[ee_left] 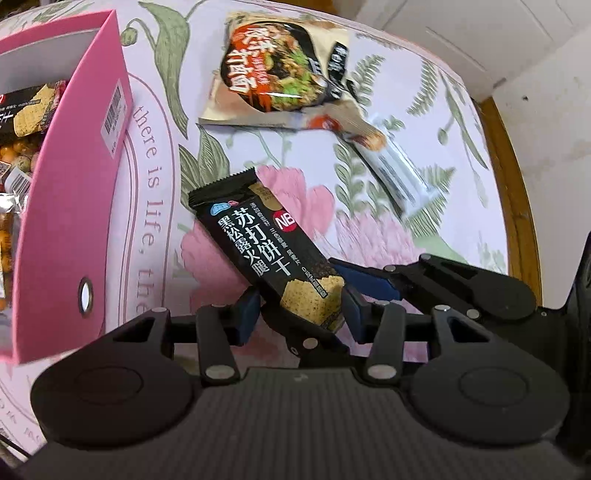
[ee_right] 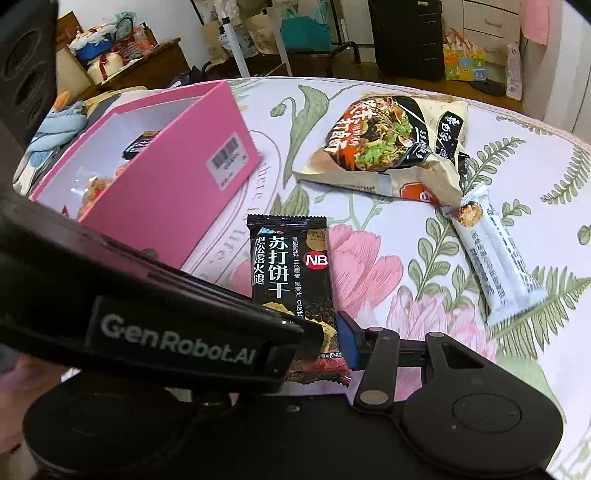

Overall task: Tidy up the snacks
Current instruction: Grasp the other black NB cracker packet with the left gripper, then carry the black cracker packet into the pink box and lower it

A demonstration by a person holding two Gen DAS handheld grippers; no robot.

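A black soda-cracker packet (ee_left: 266, 251) (ee_right: 291, 280) lies on the floral tablecloth, its near end between gripper fingers. In the left wrist view my left gripper (ee_left: 297, 314) stands open around that end, blue pads (ee_left: 243, 317) apart from the packet's sides. The right gripper's fingers (ee_left: 369, 280) come in from the right and touch the same end. In the right wrist view the right gripper (ee_right: 325, 343) has one blue pad (ee_right: 347, 339) against the packet; the left gripper's body hides the other finger. A pink box (ee_left: 74, 192) (ee_right: 173, 184) at left holds several snacks.
A noodle bag (ee_left: 280, 70) (ee_right: 388, 144) and a white snack bar (ee_left: 399, 173) (ee_right: 498, 258) lie on the cloth beyond the packet. The round table's wooden edge (ee_left: 513, 206) curves at right. Furniture and bags stand behind the table (ee_right: 306, 29).
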